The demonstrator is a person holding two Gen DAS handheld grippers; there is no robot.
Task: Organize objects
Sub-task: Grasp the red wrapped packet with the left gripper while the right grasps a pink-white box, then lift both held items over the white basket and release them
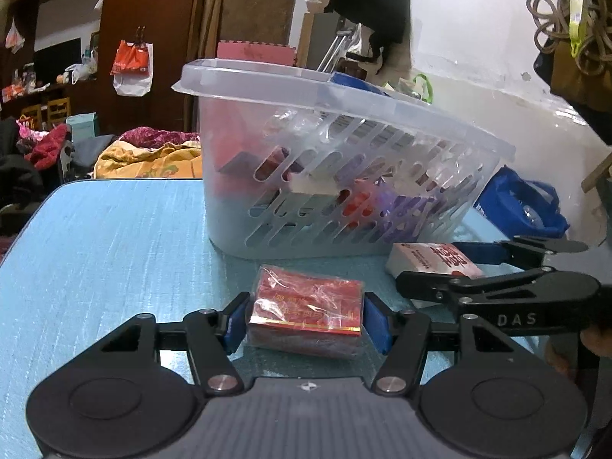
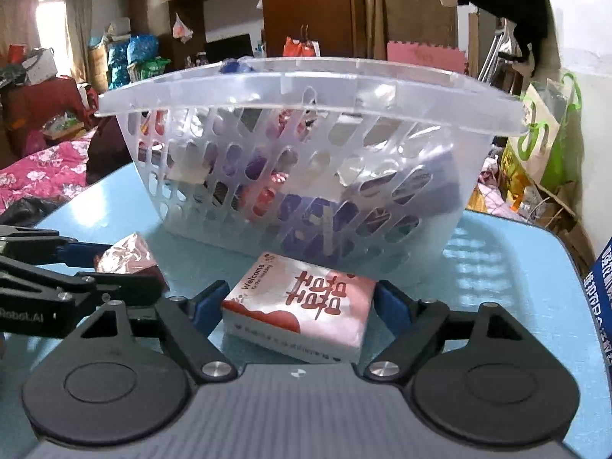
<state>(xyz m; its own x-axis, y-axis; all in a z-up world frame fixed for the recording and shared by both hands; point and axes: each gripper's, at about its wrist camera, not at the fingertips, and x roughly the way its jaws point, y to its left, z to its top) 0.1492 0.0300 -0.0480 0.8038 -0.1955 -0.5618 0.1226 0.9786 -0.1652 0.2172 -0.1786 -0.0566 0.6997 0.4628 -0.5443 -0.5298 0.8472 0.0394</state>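
A red wrapped box (image 1: 306,311) lies on the blue table (image 1: 95,248) between the blue pads of my left gripper (image 1: 306,319), which touch its two sides. A white and pink tissue pack (image 2: 302,306) lies between the pads of my right gripper (image 2: 302,308), which close on its sides. The tissue pack (image 1: 432,262) and right gripper also show at the right of the left wrist view. The red box (image 2: 126,256) shows at the left of the right wrist view. A clear slotted plastic basket (image 1: 382,114) with several packets inside stands just behind both items.
The basket (image 2: 306,80) fills the middle of the table. A blue bag (image 1: 524,202) sits beyond the table's right side. Bedding and clutter lie past the left edge. A green and white bag (image 2: 543,134) stands behind the table's right corner.
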